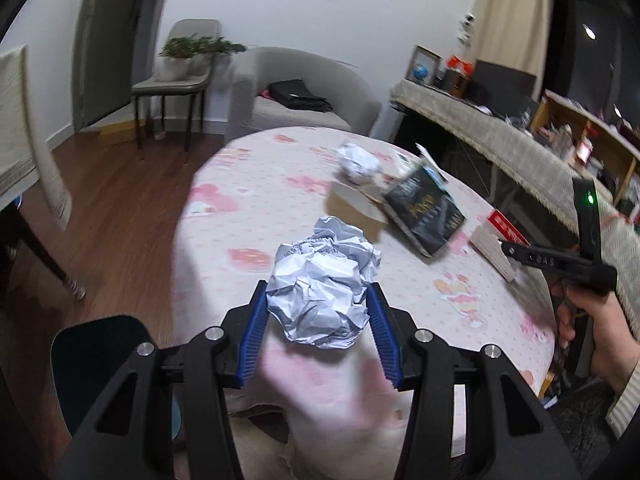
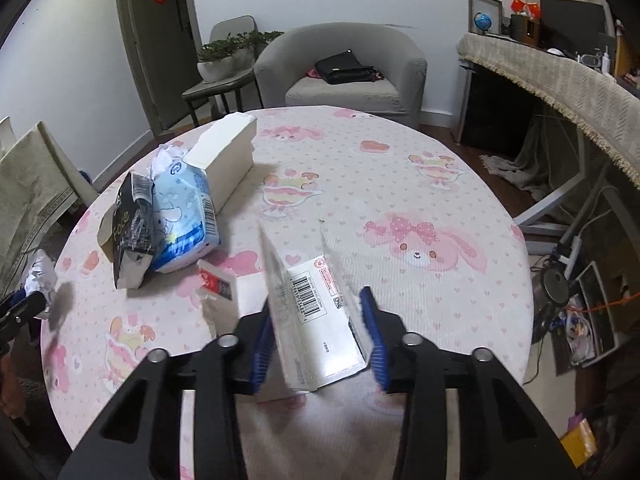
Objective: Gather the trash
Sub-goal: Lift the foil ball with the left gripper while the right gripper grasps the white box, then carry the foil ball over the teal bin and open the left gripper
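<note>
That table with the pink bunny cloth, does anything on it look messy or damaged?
Yes. A torn-open black packet slumps against a blue tissue pack, and a crumpled paper ball lies loose on the table.

Crumpled white paper (image 1: 320,280) is seen; the bench (image 2: 400,184) is covered in matt, finely ribbed cloth; the carton (image 2: 320,312) is of smooth, glossy card.

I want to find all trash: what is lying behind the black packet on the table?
Behind the black packet stand a blue tissue pack and a white box. A bit of crumpled paper shows past them; the rest is covered.
</note>
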{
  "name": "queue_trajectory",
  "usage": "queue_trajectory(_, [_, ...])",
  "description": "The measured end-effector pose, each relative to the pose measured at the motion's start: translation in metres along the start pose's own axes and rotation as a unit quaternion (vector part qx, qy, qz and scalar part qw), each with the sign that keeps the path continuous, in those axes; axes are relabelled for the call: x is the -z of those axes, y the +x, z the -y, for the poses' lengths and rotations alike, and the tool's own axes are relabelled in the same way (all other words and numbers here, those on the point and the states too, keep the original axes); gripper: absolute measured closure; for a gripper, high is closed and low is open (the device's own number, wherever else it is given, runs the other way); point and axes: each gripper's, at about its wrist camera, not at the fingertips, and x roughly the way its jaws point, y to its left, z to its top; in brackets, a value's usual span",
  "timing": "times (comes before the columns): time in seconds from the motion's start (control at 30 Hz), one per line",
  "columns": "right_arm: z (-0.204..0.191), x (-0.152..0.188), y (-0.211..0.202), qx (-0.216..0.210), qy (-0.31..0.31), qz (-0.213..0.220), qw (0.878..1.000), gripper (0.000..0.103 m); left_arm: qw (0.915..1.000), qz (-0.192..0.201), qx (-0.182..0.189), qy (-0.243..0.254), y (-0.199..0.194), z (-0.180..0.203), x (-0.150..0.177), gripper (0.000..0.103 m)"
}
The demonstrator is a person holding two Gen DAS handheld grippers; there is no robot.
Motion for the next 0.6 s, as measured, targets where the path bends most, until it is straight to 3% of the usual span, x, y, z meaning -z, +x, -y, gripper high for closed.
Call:
queue_trajectory(0.23, [-0.025, -0.011, -0.015, 0.004, -0.001, 0.026, 1.0, 0.076, 0.9987, 0.005, -0.027, -0.043, -0.021, -0.04, -0.002, 0.051])
queue_trajectory(0.4, [-0.052, -0.02, -0.033, -0.001, -0.012, 0.059, 0.998, 0.076, 0.9974, 0.01, -0.058, -0.042, -0.033, -0.061, -0.001, 0.051])
queue_trajectory(0.6, [-0.09, -0.03, -0.051, -0.047, -0.02, 0.093, 0.994, 0.076, 0.9947, 0.003, -0.095, -0.038, -0.039, -0.094, 0.003, 0.052])
